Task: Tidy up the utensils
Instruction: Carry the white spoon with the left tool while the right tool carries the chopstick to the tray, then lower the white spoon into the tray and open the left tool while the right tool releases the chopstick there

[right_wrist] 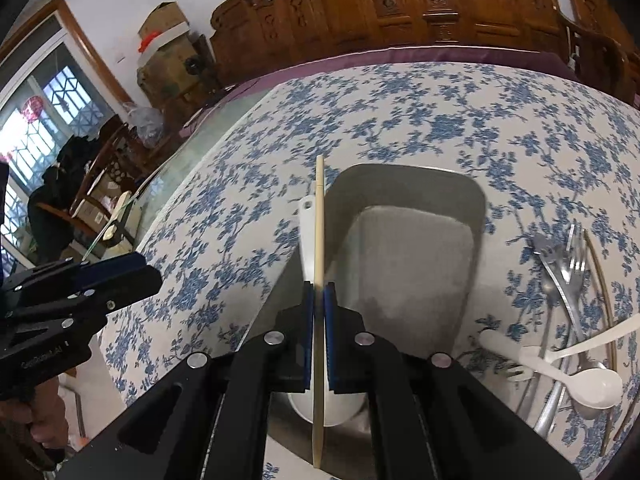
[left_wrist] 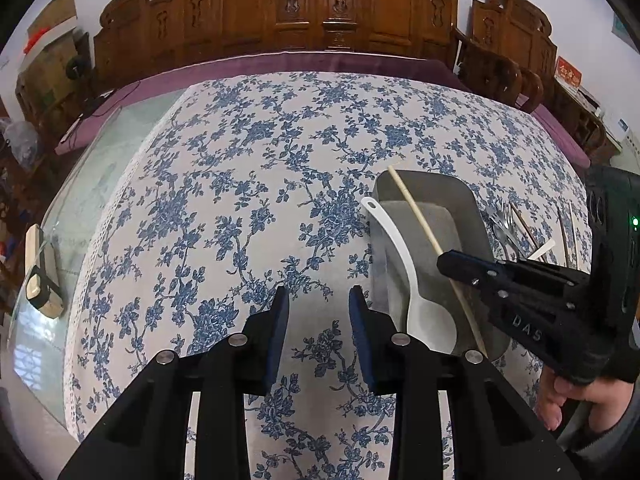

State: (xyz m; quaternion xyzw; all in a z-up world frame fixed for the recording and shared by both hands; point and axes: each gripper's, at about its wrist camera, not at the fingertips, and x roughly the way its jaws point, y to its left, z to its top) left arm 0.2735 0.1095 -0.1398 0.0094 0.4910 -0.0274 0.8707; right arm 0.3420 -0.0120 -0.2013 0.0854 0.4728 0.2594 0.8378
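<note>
A grey metal tray (left_wrist: 460,200) (right_wrist: 472,200) lies on the flowered tablecloth. A white spoon (left_wrist: 404,248) (right_wrist: 306,224) rests in it, its handle sticking out over the left rim. My right gripper (right_wrist: 319,292) (left_wrist: 450,260) is shut on a pale chopstick (right_wrist: 319,216) (left_wrist: 416,212), held over the tray's left side above the spoon. My left gripper (left_wrist: 319,300) (right_wrist: 136,276) stands open over bare cloth left of the tray, nothing between its fingers. Right of the tray lies a pile of forks (right_wrist: 572,256) (left_wrist: 502,220), a second white spoon (right_wrist: 560,372) and more chopsticks (right_wrist: 604,300).
Carved wooden chairs (left_wrist: 320,8) line the far side of the table, with a purple cloth edge (left_wrist: 280,64) in front of them. Bare glass tabletop (left_wrist: 80,200) shows at the left. A hand (left_wrist: 568,392) grips the right tool.
</note>
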